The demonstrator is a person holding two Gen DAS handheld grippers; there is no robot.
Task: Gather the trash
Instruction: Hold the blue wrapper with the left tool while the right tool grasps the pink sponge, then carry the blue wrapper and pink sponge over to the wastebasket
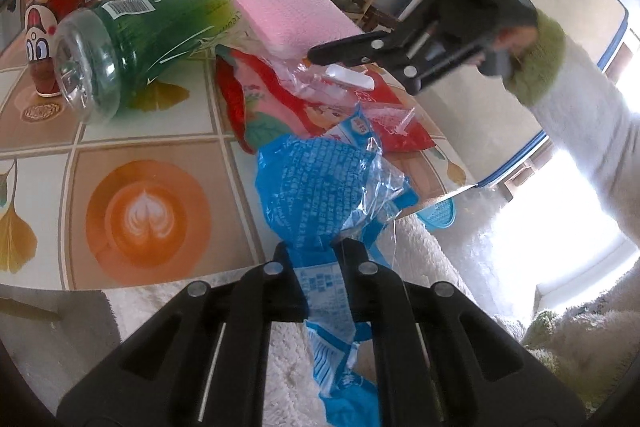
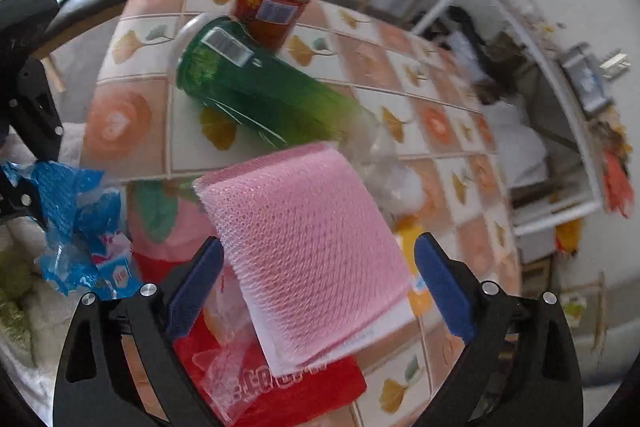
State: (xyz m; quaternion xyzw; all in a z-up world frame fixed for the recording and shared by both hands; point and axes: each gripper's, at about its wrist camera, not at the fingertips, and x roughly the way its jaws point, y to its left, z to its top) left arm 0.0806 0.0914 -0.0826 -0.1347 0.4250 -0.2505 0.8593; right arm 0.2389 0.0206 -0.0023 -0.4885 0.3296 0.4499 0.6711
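Left gripper [image 1: 318, 259] is closed on a crumpled blue wrapper [image 1: 316, 187], pinched between the two fingers; the wrapper's long axis runs roughly along the fingers, one end fanning out over the table edge, the other trailing back twd the camera. Right gripper [image 2: 320, 283] is wide open w/ nothing gripped: its blue pads [image 2: 196, 287] stand either side of a pink sponge [image 2: 308, 247] w/o visibly touching it, though blur makes the near-side gap hard to judge. The sponge lies tilted on a red packet [image 2: 280, 391], which is partly covered by clear plastic film. Behind them a green bottle [image 1: 148, 43] lies on its side, clear base twd the left camera, neck end hidden behind the sponge. A red can [image 2: 272, 7] stands upright just beyond the bottle, touching or nearly so. All rest on a table [image 1: 148, 147] covered in a tile-pattern cloth w/ coffee-cup and ginkgo-leaf prints. A white fluffy fabric [image 1: 432, 267] lies below the table edge. Room: white shelving, wooden-framed furniture, a dark chair, and a bright window area that is blown out in the left view. The right arm's sleeve is pale w/ a green cuff; the hand is mostly hidden behind the gripper body.
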